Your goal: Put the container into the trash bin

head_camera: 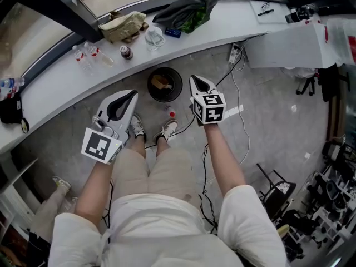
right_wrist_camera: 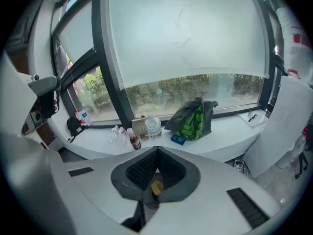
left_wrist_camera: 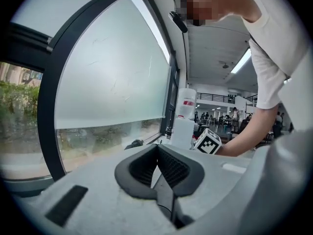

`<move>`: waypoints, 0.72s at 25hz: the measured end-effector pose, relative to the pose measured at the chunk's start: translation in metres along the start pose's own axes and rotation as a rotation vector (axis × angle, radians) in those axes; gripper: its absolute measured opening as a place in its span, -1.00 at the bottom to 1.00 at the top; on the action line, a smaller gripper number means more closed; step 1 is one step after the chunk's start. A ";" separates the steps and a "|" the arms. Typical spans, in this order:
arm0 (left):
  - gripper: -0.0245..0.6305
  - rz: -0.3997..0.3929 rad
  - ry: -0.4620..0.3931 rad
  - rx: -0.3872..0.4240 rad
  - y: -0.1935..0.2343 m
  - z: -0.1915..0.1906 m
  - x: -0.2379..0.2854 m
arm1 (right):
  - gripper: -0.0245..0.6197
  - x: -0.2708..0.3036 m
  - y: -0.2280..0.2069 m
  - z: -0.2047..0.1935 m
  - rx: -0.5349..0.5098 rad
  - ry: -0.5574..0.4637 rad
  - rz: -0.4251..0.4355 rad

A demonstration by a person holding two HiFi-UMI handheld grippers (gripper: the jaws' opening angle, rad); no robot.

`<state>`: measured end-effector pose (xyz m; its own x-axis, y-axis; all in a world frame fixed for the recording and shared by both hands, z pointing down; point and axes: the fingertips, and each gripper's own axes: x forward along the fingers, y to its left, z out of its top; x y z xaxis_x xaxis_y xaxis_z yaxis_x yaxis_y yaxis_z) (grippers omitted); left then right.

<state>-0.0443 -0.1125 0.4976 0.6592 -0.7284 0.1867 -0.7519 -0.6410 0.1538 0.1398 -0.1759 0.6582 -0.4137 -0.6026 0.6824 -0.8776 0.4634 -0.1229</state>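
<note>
A black round trash bin [head_camera: 164, 84] stands on the floor below the counter, with a brownish-yellow thing [head_camera: 161, 82] lying inside it. My right gripper [head_camera: 193, 79] hangs just right of the bin, well above it, its jaws shut with nothing between them. In the right gripper view, a yellow scrap [right_wrist_camera: 157, 187] shows through the slot behind that gripper's [right_wrist_camera: 156, 150] closed pads. My left gripper [head_camera: 134, 94] is to the left of the bin, also raised, pads together and holding nothing [left_wrist_camera: 157, 147]. A clear plastic container [head_camera: 154, 36] sits on the counter [head_camera: 61, 82].
The curved white counter also holds a small dark bottle [head_camera: 126, 52], water bottles [head_camera: 89, 54], a beige bag [head_camera: 122, 25] and a dark bag over green [head_camera: 186, 13]. A power strip with cables [head_camera: 235, 53] lies on the floor. A white cabinet [head_camera: 289, 43] stands at the right.
</note>
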 end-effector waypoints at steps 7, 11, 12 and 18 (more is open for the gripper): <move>-0.88 0.056 -0.059 0.058 -0.008 0.076 -0.023 | -0.92 -0.100 -0.008 0.086 -0.014 -0.227 -0.066; -0.88 0.070 -0.119 0.132 -0.016 0.121 -0.034 | -0.92 -0.150 0.005 0.135 -0.092 -0.347 -0.068; -0.88 0.075 -0.135 0.144 -0.018 0.132 -0.036 | -0.92 -0.163 0.007 0.146 -0.108 -0.376 -0.068; -0.88 0.084 -0.231 0.187 -0.029 0.196 -0.052 | -0.92 -0.243 0.008 0.204 -0.160 -0.542 -0.090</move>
<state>-0.0550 -0.1036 0.2938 0.5948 -0.8029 -0.0379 -0.8038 -0.5937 -0.0386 0.1838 -0.1581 0.3448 -0.4415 -0.8716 0.2132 -0.8848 0.4624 0.0581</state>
